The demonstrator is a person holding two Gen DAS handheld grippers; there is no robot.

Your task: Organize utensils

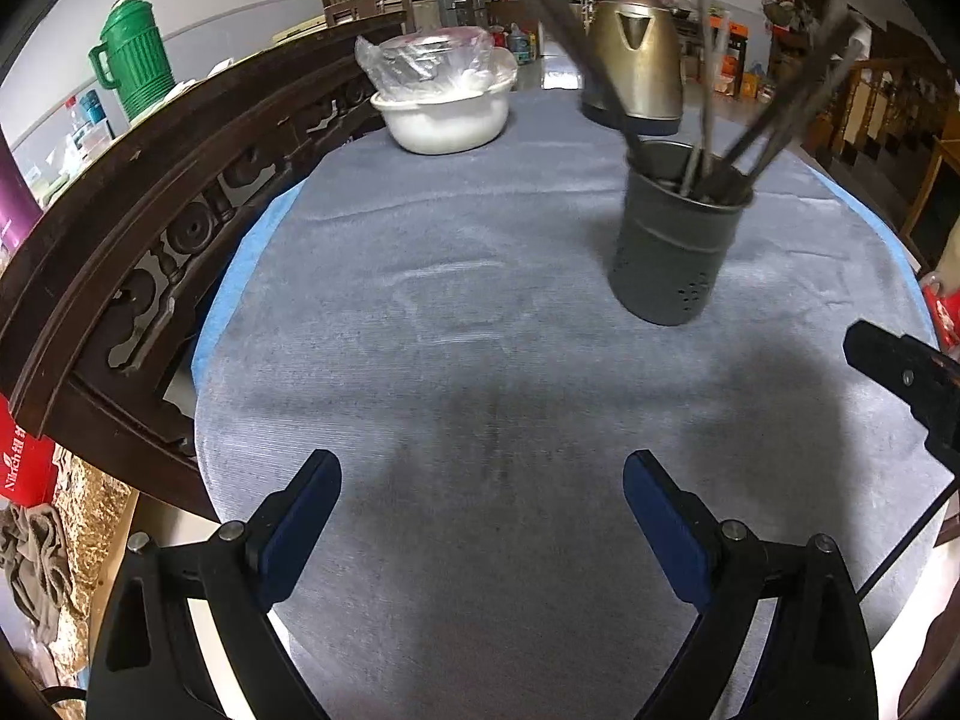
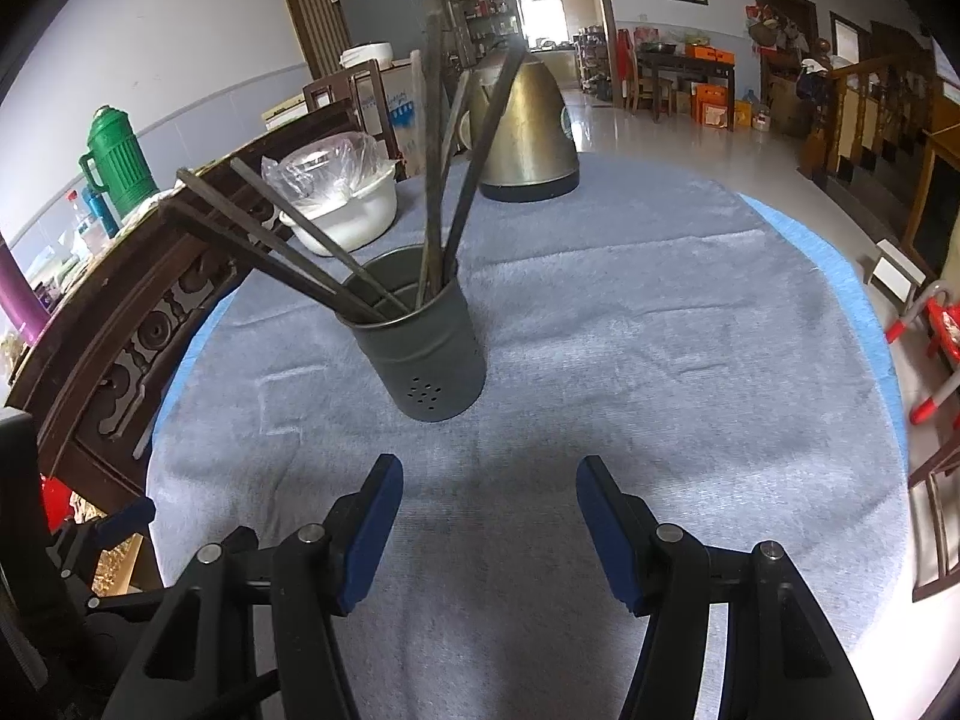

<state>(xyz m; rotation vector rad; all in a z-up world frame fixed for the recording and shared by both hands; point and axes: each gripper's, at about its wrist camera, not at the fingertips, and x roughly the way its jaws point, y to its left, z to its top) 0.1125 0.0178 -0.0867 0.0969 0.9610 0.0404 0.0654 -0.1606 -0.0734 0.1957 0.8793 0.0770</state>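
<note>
1. The left tool sits at the bottom of the left wrist view with its blue-padded fingers spread wide and nothing between them; only the grey cloth of the desk lies under the gap.
2. The right tool is likewise spread apart and empty at the bottom of the right wrist view, its pads over bare cloth.
3. A dark metal utensil holder stands upright on the cloth, left of centre in the right wrist view and in the right half of the left wrist view, apart from both tools.
4. Several long dark chopsticks stand in the holder, fanned out and leaning on its rim; in the left wrist view their upper ends are blurred, so an exact count cannot be made.
5. Behind the holder, near the desk's far edge, stands a brass-coloured electric kettle, partly crossed by the sticks.
6. To the kettle's left is a white bowl holding something wrapped in a clear plastic bag; the contents cannot be made out.
7. A carved dark wooden chair back curves along the desk's left side.
8. A black piece of the right tool is cut off at the right edge of the left wrist view.
</note>
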